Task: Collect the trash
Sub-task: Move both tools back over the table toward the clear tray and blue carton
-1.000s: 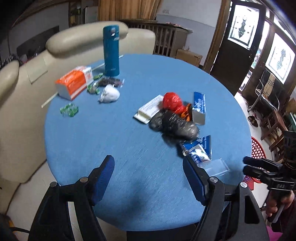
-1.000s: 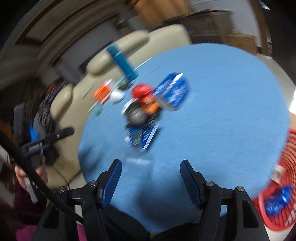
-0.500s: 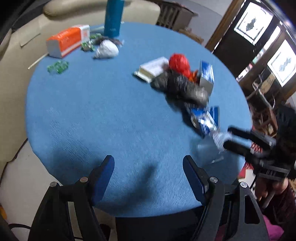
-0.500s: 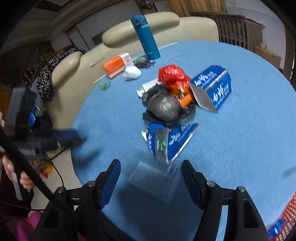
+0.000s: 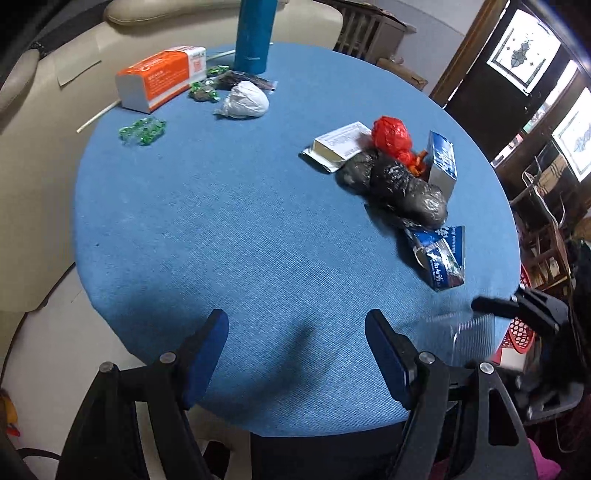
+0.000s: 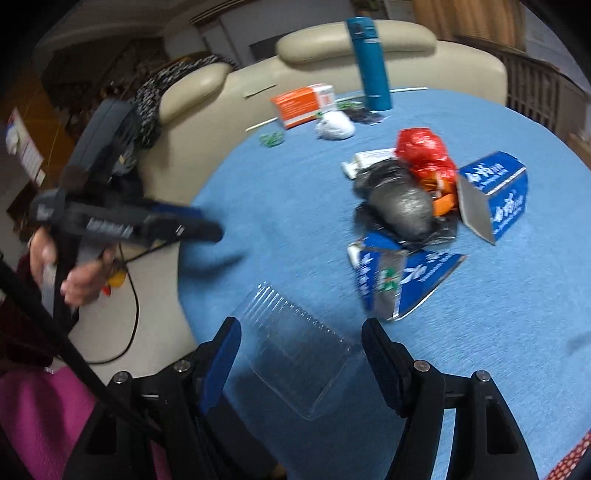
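Left wrist view: steeply down over near edge of round blue table (image 5: 229, 229). Right wrist view: lower, closer, angled across. Shared: black bag (image 5: 402, 188) (image 6: 400, 206) pile.

A clear tray (image 6: 295, 350) lies at the worktop's (image 5: 240, 229) near edge; bagged trash (image 5: 402, 188) sits mid-worktop, a flask (image 5: 255, 33) apparently at the far edge.

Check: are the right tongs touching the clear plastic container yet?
Apart. The right wrist view shows the clear plastic container lying between the right tongs, with blue tablecloth visible between it and each pad.
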Demonstrator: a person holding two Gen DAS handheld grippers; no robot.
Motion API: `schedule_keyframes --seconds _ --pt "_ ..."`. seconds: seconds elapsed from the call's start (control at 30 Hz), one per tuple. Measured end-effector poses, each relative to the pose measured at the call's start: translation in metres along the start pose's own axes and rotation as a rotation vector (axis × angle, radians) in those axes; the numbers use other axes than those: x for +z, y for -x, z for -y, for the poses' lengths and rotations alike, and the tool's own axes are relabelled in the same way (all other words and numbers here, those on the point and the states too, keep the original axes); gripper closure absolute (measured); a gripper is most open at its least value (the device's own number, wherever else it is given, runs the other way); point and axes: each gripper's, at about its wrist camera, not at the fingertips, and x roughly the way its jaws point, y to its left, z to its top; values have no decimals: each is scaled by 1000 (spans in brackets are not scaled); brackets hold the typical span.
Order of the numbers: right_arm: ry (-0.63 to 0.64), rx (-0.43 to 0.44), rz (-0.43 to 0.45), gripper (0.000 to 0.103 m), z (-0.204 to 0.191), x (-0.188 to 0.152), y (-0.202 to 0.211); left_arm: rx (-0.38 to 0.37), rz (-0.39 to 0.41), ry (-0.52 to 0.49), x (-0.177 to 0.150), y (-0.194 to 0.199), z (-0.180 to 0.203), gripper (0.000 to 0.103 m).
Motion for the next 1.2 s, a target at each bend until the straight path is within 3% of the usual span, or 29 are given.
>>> schedule_keyframes --seconds 0.2,0.4,0.7,0.9,1.2 --pt "51 -5 -18 28 -14 -7 -1 3 6 -11 2 2 5 26" --pt "5 15 -10 27 -8 -10 -5 10 2 -11 2 1 4 26" --pt "47 -23 25 27 -19 -7 15 11 3 5 2 1 0 26" --pt "67 -43 -12 26 -24 -13 1 3 -9 0 -1 -2 4 26" --pt "81 5 15 26 -38 -26 13 -4 -14 6 -3 -3 3 26"
